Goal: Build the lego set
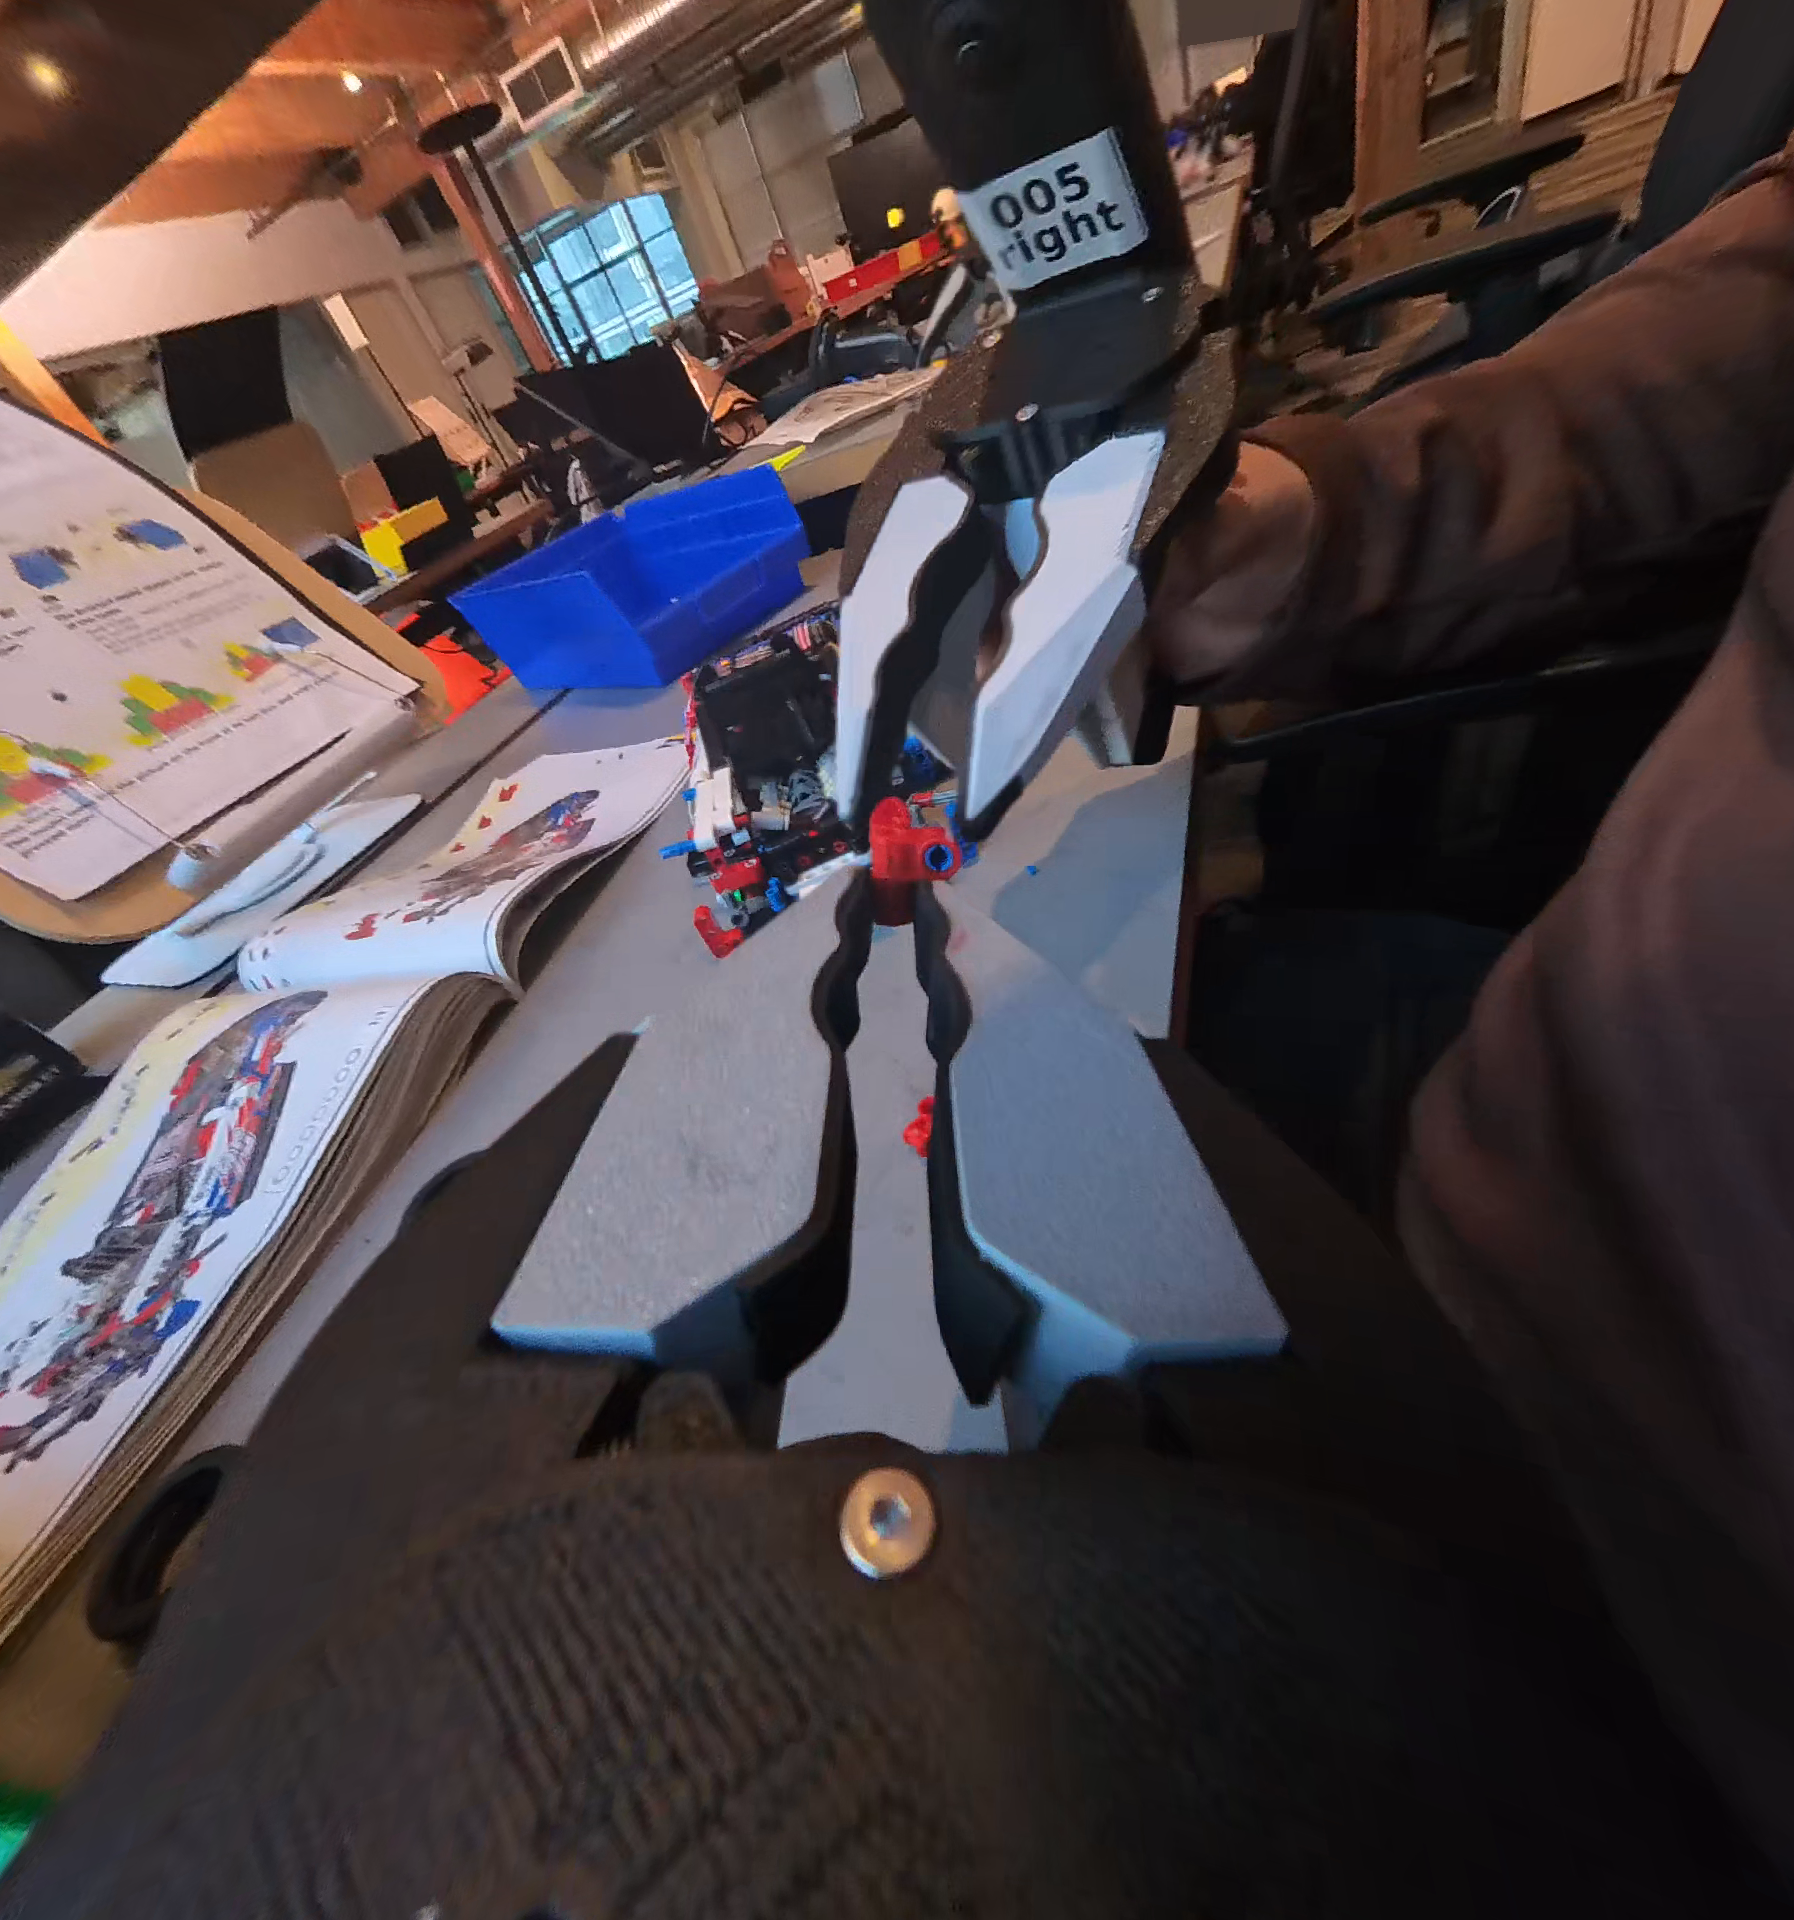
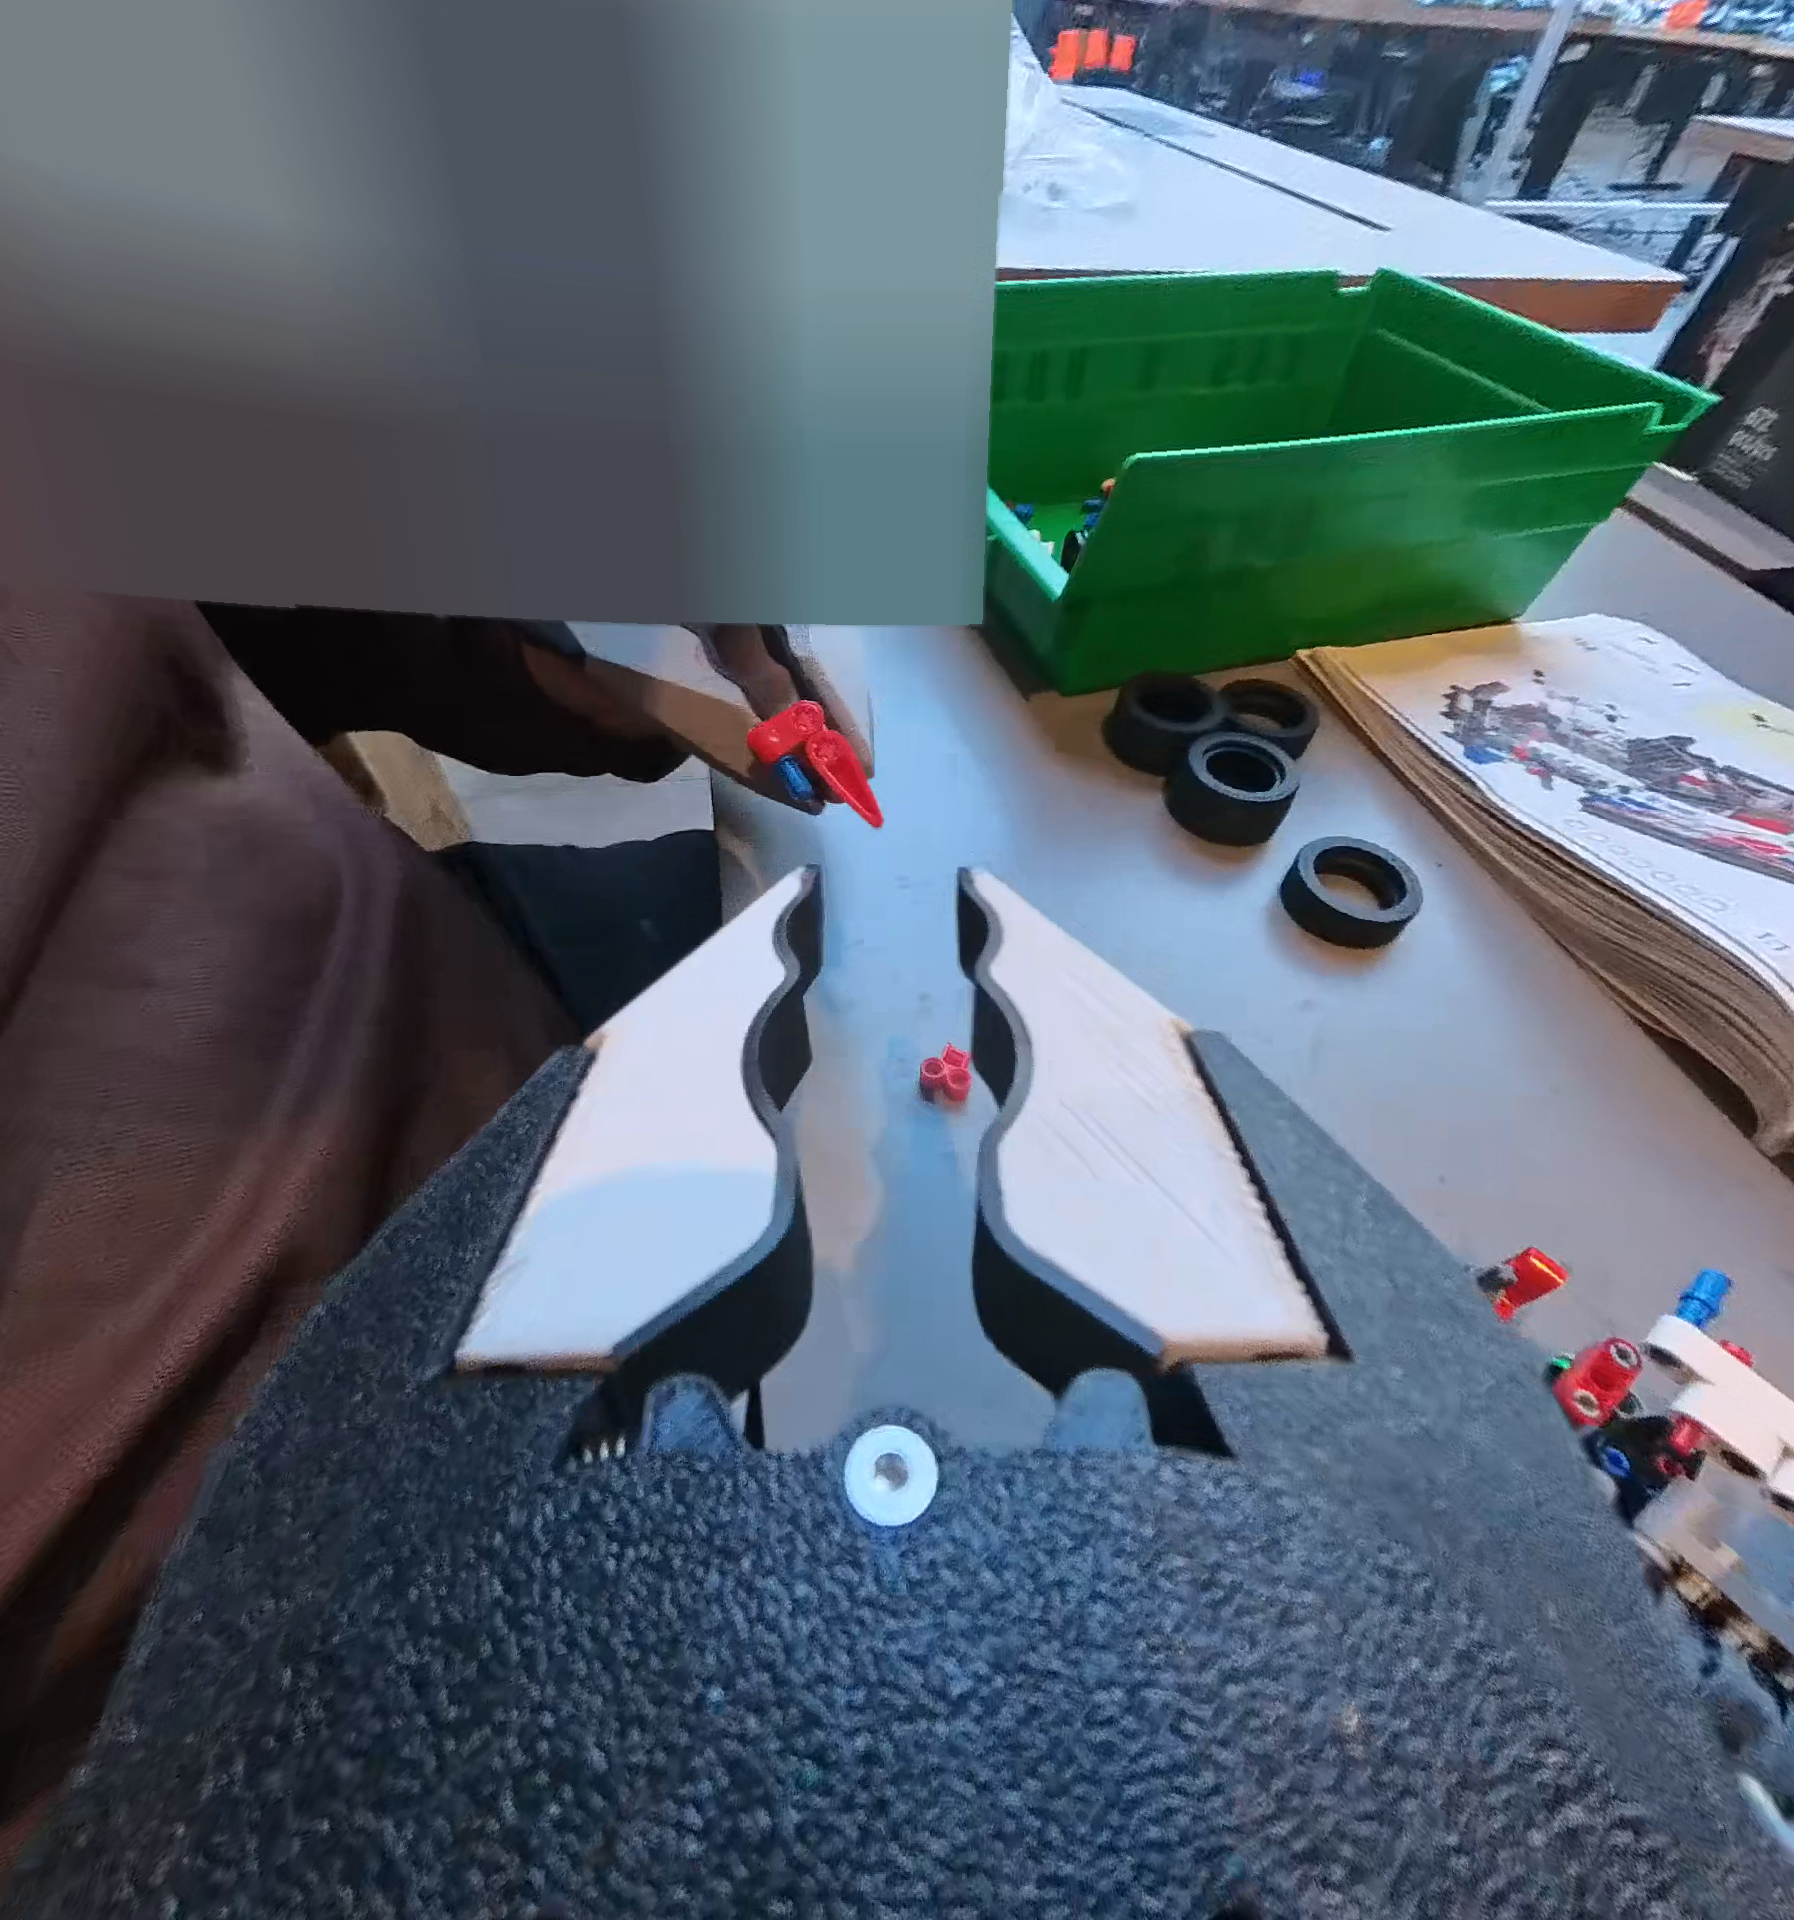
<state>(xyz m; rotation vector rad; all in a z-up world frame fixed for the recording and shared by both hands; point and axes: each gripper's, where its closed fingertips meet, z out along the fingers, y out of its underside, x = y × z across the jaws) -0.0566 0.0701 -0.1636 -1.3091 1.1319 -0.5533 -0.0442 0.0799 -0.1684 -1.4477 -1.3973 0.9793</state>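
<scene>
Left gripper (image 1: pixel 888 894) clamped on small red plastic connector piece (image 1: pixel 898 847): light, rigid, slippery. Right gripper (image 2: pixel 888 883) parted, empty. Best gripped across flat sides.

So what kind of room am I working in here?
Probably a shared workshop or lab, not a home: exposed ceiling ducts, further workbenches behind, and plastic parts bins, a blue one and a green one, on the grey table.

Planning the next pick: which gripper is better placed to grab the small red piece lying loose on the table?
Right. The right gripper is open over the loose red piece; the left gripper is shut on a red connector.
</scene>
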